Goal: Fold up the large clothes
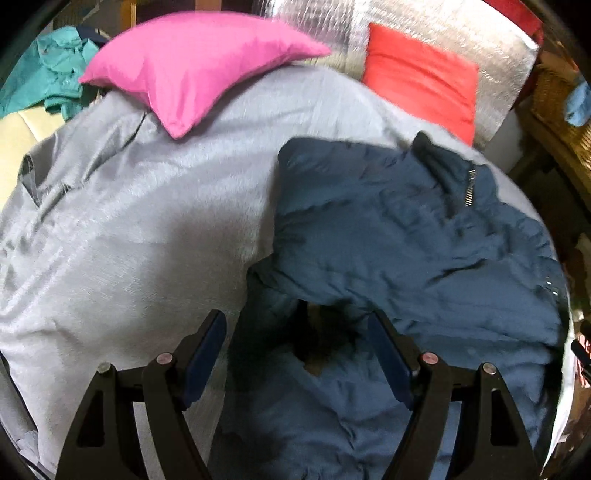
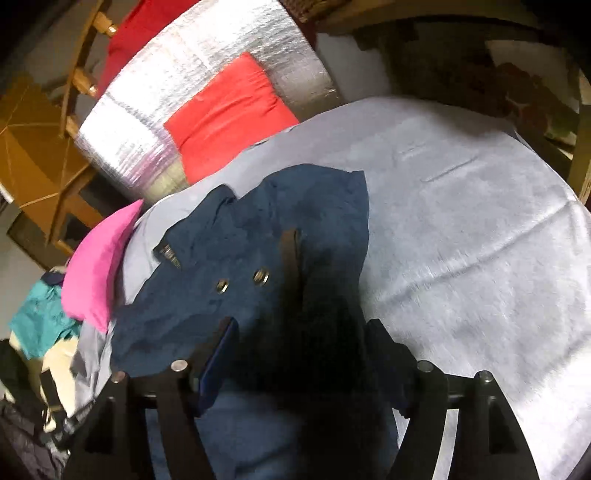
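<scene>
A navy padded jacket (image 1: 406,240) lies crumpled on a grey cover (image 1: 129,221), its zipped collar toward the far right. My left gripper (image 1: 297,350) hangs open just above its near part, over a dark opening in the fabric, and the pads do not press on anything. In the right wrist view the same jacket (image 2: 258,240) shows two metal snaps and a brown strap. My right gripper (image 2: 301,350) stands with its jaws apart. A dark, shadowed fold of the jacket rises between them and partly hides the right finger.
A pink cushion (image 1: 192,66) and a red cushion (image 1: 421,85) lie at the far edge of the cover, backed by a silver foil mat (image 1: 443,29). A teal garment (image 1: 48,66) sits far left and a wicker basket (image 1: 554,96) right. A wooden chair (image 2: 44,147) stands beyond.
</scene>
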The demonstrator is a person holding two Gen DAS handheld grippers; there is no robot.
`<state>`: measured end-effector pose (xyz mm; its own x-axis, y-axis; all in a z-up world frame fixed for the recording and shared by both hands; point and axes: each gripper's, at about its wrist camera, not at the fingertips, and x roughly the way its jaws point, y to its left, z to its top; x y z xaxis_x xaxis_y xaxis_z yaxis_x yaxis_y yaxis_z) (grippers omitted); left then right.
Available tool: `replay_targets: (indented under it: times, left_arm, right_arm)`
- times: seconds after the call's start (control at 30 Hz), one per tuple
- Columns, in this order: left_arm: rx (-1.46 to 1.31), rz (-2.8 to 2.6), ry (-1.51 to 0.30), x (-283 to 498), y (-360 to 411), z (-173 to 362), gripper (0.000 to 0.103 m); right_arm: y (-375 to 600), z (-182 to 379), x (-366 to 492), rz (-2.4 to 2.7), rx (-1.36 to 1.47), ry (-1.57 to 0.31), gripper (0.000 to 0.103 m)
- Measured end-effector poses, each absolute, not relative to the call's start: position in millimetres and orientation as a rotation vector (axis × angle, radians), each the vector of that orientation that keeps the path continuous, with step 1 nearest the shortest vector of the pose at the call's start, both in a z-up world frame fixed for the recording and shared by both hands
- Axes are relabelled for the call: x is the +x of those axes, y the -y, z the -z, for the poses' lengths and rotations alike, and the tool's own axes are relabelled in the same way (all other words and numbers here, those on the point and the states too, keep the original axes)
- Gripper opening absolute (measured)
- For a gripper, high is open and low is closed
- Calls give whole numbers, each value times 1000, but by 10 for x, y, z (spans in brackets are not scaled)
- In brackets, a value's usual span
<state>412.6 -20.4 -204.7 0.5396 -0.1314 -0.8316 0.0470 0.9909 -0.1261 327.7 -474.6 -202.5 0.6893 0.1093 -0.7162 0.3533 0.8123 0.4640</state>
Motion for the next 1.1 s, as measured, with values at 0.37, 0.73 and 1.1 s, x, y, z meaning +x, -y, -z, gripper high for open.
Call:
replay_targets:
  times: [0.37,0.73,1.1]
  left_arm:
    - [7,198,-936,3400,127,1861,79]
    - [-123,231,-971,2370,-619,2123,79]
    - [-170,264,-1066,1934,-860,2535,54]
  right_arm:
    - [4778,2027,2334,-15,623,-858,73]
    - [4669,2380,1249,-94,796,-878,73]
    - [4433,2640,1249,7,712,-970,59]
